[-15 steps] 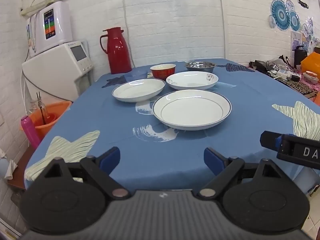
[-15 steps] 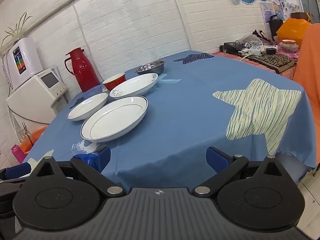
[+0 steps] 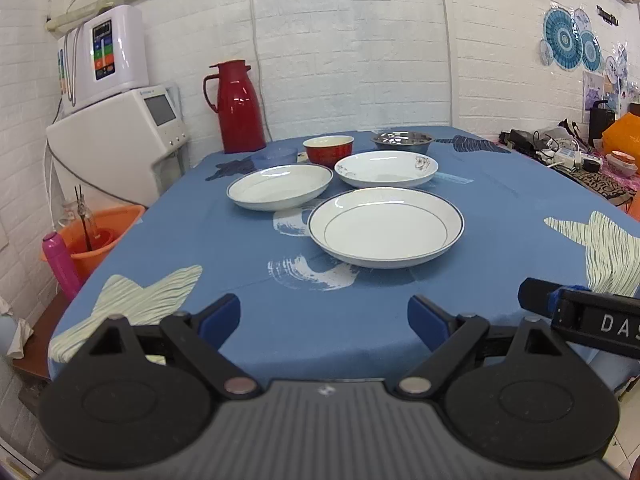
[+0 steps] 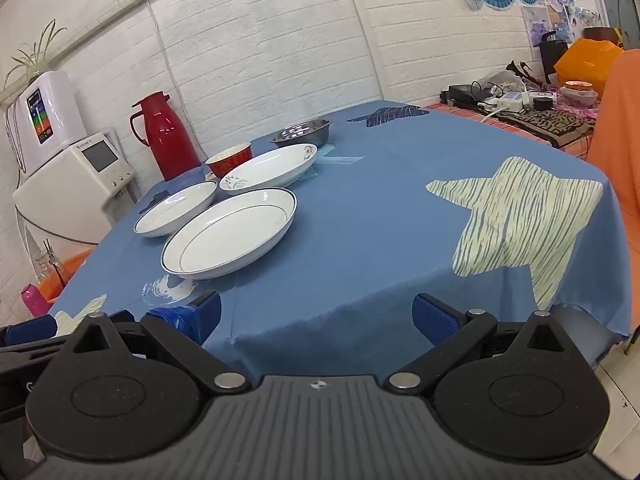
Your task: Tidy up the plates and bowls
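Nearest the cameras, two black grippers with blue pads sit at the table's near edge: the left gripper (image 3: 324, 320) and the right gripper (image 4: 316, 316), each with its fingers spread wide apart and holding nothing. The side of the right gripper, seen from the left camera, carries white letters reading "DA" and part of a third letter. On the blue tablecloth (image 3: 240, 248), patterned with pale stars, stand three white plates: a large blue-rimmed plate (image 3: 386, 227) closest, a smaller plate (image 3: 280, 186) behind it to the left, and a floral plate (image 3: 386, 168) behind to the right. Beyond them sit two bowls, a red bowl (image 3: 329, 149) and a metal bowl (image 3: 402, 141). Farthest back stands one red thermos jug (image 3: 239, 107).
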Available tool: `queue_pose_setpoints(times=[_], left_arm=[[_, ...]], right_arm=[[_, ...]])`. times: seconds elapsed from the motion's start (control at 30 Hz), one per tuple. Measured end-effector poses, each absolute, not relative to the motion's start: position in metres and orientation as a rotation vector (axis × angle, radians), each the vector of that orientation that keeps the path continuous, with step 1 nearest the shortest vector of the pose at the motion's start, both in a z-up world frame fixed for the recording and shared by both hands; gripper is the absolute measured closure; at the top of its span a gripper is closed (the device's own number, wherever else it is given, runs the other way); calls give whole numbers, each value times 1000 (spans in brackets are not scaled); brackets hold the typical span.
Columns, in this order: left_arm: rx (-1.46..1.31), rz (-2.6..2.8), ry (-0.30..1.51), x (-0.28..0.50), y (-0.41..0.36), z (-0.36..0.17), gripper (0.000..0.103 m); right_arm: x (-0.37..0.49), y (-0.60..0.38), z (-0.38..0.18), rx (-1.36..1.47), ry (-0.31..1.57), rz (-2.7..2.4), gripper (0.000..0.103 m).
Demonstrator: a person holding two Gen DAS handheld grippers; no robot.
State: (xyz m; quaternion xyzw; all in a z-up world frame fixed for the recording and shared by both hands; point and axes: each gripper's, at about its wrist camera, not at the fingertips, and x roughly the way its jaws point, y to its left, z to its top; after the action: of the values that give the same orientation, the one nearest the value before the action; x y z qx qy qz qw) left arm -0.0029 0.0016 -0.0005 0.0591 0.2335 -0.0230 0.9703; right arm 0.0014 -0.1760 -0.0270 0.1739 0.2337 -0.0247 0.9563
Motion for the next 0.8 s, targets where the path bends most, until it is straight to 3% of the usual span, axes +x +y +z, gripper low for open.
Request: queue_pose_setpoints(times=[0.8], left_arm=[[111,-6,462,-3,8,2,13]], right_arm=[[3,-172,-28,348,481,-43,13]])
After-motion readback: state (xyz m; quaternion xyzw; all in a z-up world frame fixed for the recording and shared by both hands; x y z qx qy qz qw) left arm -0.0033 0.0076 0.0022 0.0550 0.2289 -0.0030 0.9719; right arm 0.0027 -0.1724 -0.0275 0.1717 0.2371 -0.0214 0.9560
